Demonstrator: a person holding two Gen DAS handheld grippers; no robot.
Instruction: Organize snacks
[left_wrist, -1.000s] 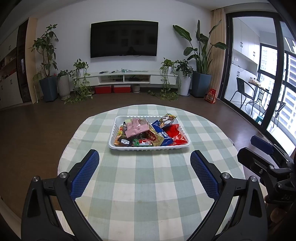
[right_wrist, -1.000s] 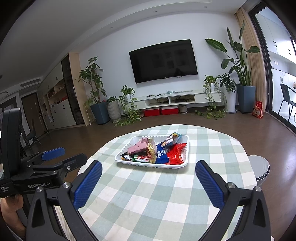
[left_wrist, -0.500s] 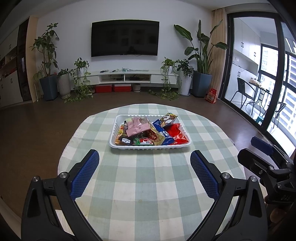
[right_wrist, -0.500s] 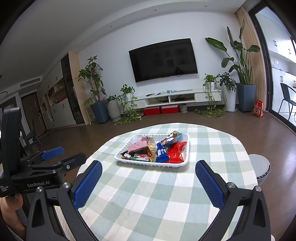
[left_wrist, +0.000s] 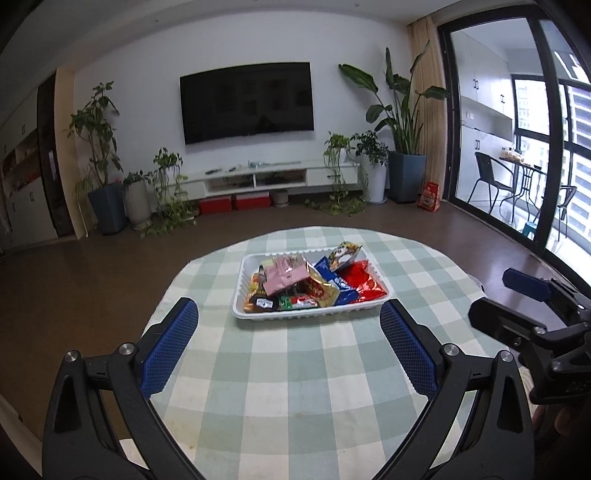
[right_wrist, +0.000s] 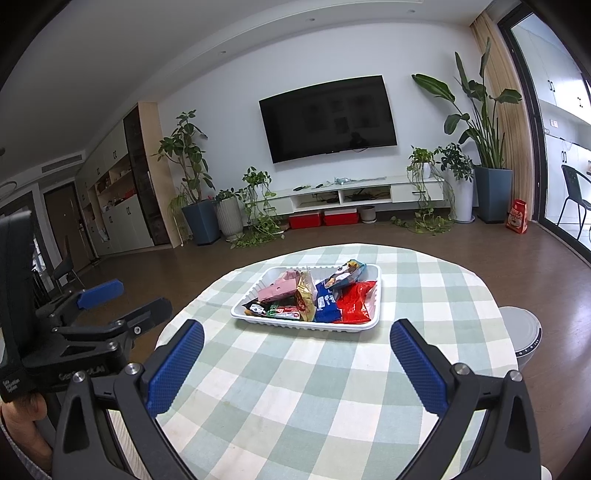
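Note:
A white tray (left_wrist: 239, 302) (right_wrist: 373, 321) sits on the round checked table (left_wrist: 295, 373) (right_wrist: 295, 384), piled with several snack packs. On the heap lie a pink pack (left_wrist: 284, 275) (right_wrist: 279, 288), a gold pack (left_wrist: 321, 290), a blue pack (left_wrist: 341, 286) (right_wrist: 327, 301) and a red pack (left_wrist: 365, 284) (right_wrist: 352, 301). My left gripper (left_wrist: 288, 341) hangs open above the near table, short of the tray, holding nothing. My right gripper (right_wrist: 297, 360) is open too, nothing between its fingers. Each wrist view shows the other gripper off to the side.
A person's hand (right_wrist: 22, 439) holds the left gripper's handle. A white round bin (right_wrist: 524, 332) stands on the floor right of the table. Beyond are a TV wall, a low cabinet, potted plants and a glass door at the right.
Both grippers have lifted and tilted slightly, so the tray sits a little lower and nearer in each view. Their jaws stay open; the snacks have not moved.

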